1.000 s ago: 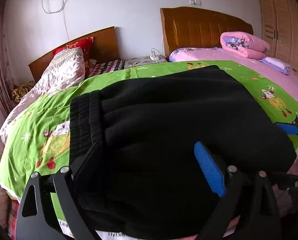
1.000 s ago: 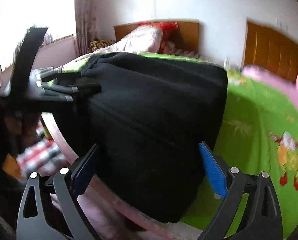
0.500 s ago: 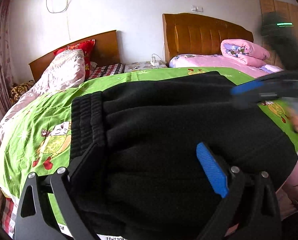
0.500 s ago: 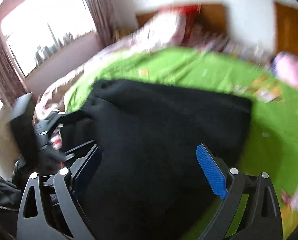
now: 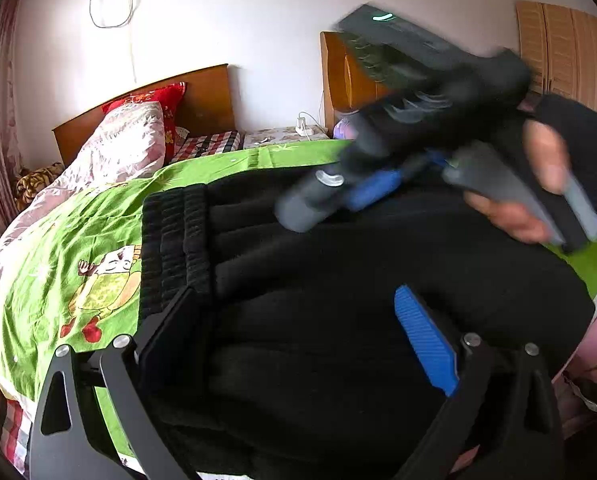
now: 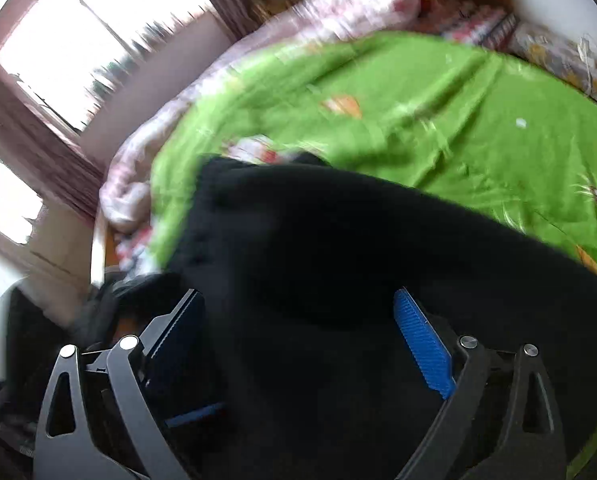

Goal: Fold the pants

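The black pants (image 5: 338, 264) lie folded into a thick bundle on the green sheet (image 5: 78, 248), ribbed waistband at the left. My left gripper (image 5: 298, 320) is open, its jaws spread wide over the near edge of the bundle. My right gripper (image 5: 362, 196) shows blurred in the left wrist view, held by a hand above the far right of the pants. In the right wrist view the right gripper (image 6: 298, 328) is open above the pants (image 6: 358, 264), jaws wide apart, nothing between the blue pads.
A quilted pillow (image 5: 126, 148) and red pillow (image 5: 158, 96) lie at the wooden headboard (image 5: 202, 92). A second headboard (image 5: 342, 76) and wardrobe (image 5: 566, 52) stand at the right. A window (image 6: 78, 48) with curtains is left of the bed. The bed edge runs just below my grippers.
My right gripper has lifted from the bundle's near right corner and swung up and over the pants toward the left. The left gripper has stayed almost still, open.
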A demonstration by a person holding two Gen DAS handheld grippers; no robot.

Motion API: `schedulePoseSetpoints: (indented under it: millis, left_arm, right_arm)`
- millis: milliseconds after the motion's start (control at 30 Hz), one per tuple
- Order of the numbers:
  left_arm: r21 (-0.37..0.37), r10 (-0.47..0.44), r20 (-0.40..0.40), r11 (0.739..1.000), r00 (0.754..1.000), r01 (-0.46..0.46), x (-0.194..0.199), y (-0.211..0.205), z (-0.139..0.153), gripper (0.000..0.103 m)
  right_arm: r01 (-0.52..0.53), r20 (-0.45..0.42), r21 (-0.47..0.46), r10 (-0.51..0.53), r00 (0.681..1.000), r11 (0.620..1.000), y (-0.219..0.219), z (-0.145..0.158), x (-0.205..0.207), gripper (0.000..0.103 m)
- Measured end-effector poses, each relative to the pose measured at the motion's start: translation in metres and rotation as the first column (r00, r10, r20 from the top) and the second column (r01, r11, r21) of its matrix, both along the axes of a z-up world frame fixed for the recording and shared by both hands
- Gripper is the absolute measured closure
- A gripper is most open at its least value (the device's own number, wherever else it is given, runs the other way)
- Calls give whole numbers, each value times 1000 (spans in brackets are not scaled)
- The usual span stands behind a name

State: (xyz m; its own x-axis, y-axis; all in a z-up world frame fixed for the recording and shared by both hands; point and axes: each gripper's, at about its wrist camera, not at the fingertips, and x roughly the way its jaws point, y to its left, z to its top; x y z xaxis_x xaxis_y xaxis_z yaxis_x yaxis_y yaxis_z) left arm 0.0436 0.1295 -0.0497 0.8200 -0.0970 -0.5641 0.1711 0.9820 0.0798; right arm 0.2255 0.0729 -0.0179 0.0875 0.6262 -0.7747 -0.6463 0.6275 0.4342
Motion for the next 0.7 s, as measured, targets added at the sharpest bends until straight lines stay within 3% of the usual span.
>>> schedulePoseSetpoints:
  millis: [100,167,200,267,333,433,467,533,633,700]
  left_arm:
    - [0,-7,-11,1000,1000,7,0,1,1,5]
    - [-2,-6,-15,1000,1000,6,1,1,1,5]
    - [-2,-6,-20,1000,1000,6,1,1,1,5]
    - [-3,-6,-25,1000,1000,6,3,2,2,4]
    - [-4,-5,-23,1000,1000,4,4,2,2,4]
    - [0,-4,-32,1000,999,4,6,2,2,4]
    - [2,-3,-38,1000,999,3,7,2,3,4]
    - [2,-3,-55,1000,998,3,9,3,3,4]
    - [7,-2,-63,1000,998,3,11,2,4,2]
    - [1,2,-68,1000,998,-2,12,3,3,1]
  right_arm:
    - [167,143,2,-165,976,986,-5,30,21,11]
    - [142,66,122,-151,986,982,-11,43,20,10]
    - [102,68,147,-113,991,984,-7,47,11,10]
    - [70,167,69,-81,983,995,3,49,-9,10]
    - [47,262,-72,-27,965,996,19,36,-23,10]
    - [51,286,-264,28,958,963,33,-8,-19,8]
    - [40,286,-276,42,957,960,36,-17,-15,5]
    - [72,269,-216,-12,963,974,35,-13,1,5]
    - [171,337,-138,-116,935,976,27,6,1,5]
    - [177,326,-45,-153,933,983,10,22,-11,5]
